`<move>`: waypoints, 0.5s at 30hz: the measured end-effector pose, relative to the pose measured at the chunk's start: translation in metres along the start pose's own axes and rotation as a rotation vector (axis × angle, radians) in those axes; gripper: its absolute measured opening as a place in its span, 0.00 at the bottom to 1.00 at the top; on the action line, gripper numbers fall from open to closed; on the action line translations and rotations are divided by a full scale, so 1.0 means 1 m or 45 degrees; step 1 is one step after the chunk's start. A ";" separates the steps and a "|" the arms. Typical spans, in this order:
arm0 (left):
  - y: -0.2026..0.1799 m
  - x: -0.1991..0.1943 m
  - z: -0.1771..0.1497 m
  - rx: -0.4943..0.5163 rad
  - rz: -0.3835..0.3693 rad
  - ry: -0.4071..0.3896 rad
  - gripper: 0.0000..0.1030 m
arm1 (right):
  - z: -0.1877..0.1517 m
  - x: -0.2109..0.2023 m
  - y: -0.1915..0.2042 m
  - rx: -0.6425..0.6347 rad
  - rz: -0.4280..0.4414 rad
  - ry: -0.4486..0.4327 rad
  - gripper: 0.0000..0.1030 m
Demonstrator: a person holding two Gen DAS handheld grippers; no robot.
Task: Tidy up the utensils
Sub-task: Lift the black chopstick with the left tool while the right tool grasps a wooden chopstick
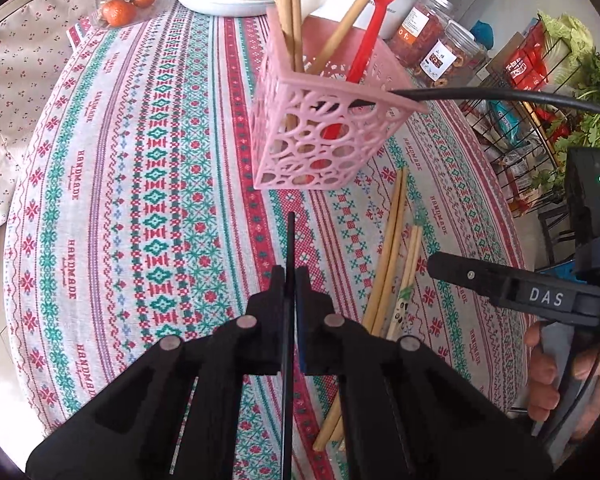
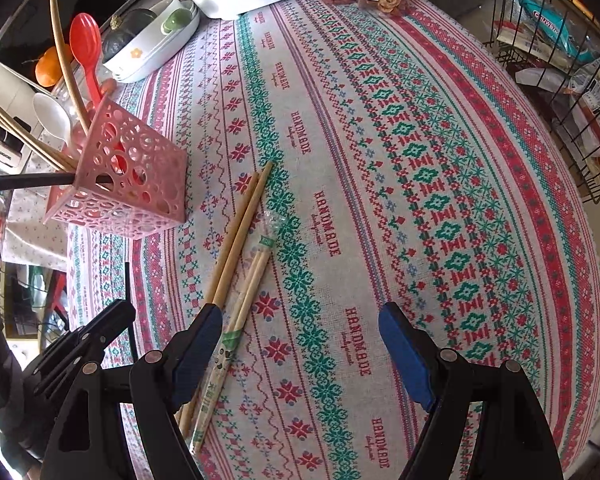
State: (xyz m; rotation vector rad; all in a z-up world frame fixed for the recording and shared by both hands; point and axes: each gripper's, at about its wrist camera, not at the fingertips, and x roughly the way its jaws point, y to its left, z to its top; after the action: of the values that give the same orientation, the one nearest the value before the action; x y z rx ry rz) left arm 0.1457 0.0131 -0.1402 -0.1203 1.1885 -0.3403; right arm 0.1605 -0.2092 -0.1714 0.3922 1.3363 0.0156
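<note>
- The left tongs [image 1: 291,280], bottom centre of their view, are clenched on a thin black stick [image 1: 290,236].
- The right tongs [image 2: 300,316] are spread, gripping nothing.
- Loose chopsticks [image 2: 236,232] lie left of centre on the tablecloth [image 2: 380,160].
- The pink basket [image 2: 120,184], at left, holds a red spoon [image 2: 86,40].

Bright, even daylight; sharp focus, strong fisheye bending, dark vignetted corners.
</note>
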 end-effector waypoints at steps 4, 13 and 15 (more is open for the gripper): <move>0.015 -0.015 -0.006 -0.035 -0.016 -0.015 0.05 | -0.002 0.009 0.018 -0.039 -0.072 -0.033 0.69; 0.022 -0.026 -0.017 -0.052 -0.026 -0.031 0.06 | -0.021 0.021 0.064 -0.227 -0.347 -0.157 0.50; 0.025 -0.030 -0.020 -0.065 -0.028 -0.037 0.06 | -0.024 0.020 0.071 -0.254 -0.335 -0.160 0.36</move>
State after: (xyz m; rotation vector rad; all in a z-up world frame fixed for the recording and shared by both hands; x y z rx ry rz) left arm 0.1223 0.0480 -0.1282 -0.1820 1.1678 -0.3262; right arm 0.1578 -0.1318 -0.1745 0.0464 1.2402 -0.0927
